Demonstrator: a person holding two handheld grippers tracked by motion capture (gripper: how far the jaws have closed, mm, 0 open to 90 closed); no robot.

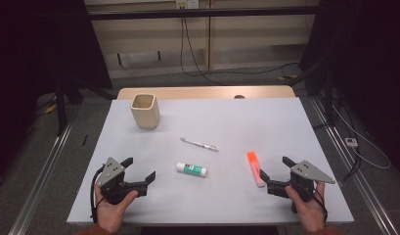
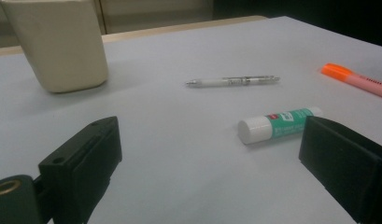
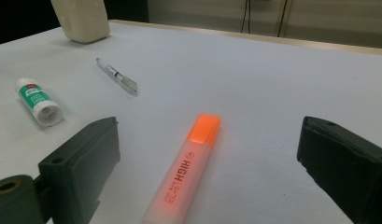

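Both tools (left (image 1: pixel 140 172), right (image 1: pixel 275 170)) gape, highlighter (image 3: pixel 186 172) between right jaws

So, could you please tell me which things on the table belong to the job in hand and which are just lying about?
In hand:
- right gripper, open, jaws either side of the orange highlighter
- left gripper, open, aimed towards the glue stick

Lying about, as far as I can judge:
- pen
- beige cup
- table
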